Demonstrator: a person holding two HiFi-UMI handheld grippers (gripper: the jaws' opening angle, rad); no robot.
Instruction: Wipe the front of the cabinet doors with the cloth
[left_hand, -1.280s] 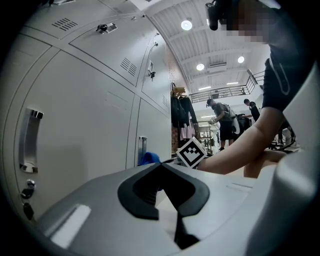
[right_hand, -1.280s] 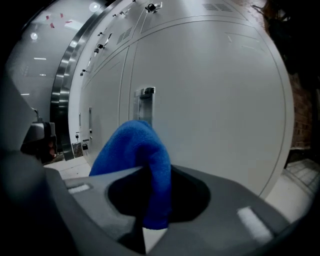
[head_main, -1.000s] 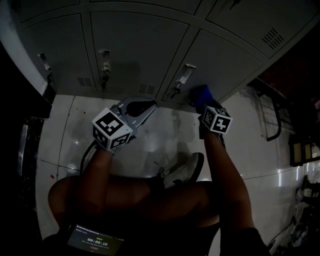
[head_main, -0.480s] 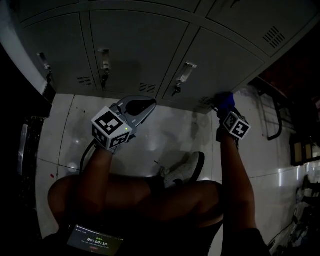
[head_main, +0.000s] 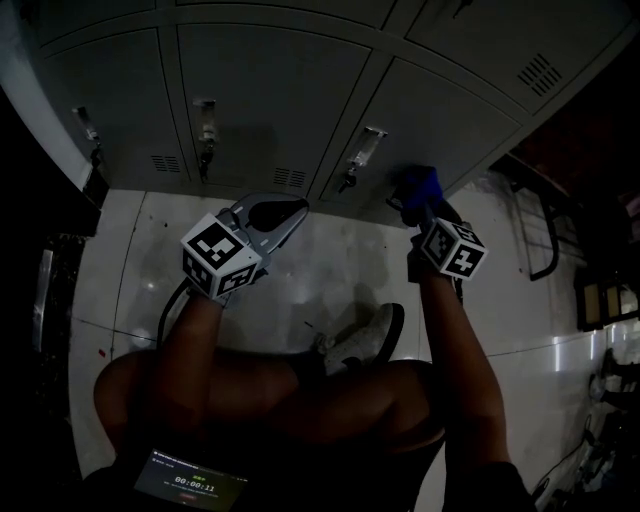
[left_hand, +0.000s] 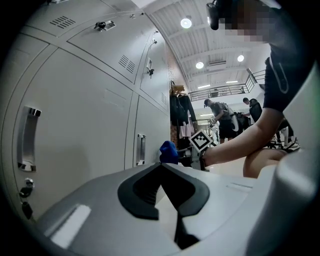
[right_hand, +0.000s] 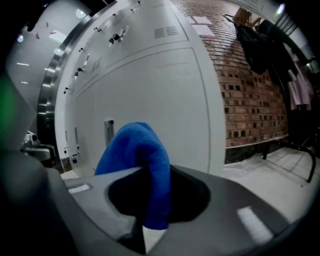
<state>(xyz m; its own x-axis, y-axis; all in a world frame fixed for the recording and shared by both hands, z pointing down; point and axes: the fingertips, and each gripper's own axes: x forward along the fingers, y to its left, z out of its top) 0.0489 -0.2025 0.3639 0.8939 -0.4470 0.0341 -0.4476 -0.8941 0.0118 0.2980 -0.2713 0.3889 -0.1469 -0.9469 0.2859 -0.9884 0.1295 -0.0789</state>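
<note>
The head view is dim, the gripper views brighter under glaring ceiling lights (left_hand: 186, 22), edges fisheye-warped.

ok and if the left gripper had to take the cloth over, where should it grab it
Likely the bulge of the cloth sticking out past the right gripper, from its left: the bulge leans that way, the rest is pinched in the jaws, and the door is just ahead. The left gripper, shut now, must open first.

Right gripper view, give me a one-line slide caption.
Right gripper shut on a blue cloth, facing a grey cabinet door, with a brick wall beside it.
</note>
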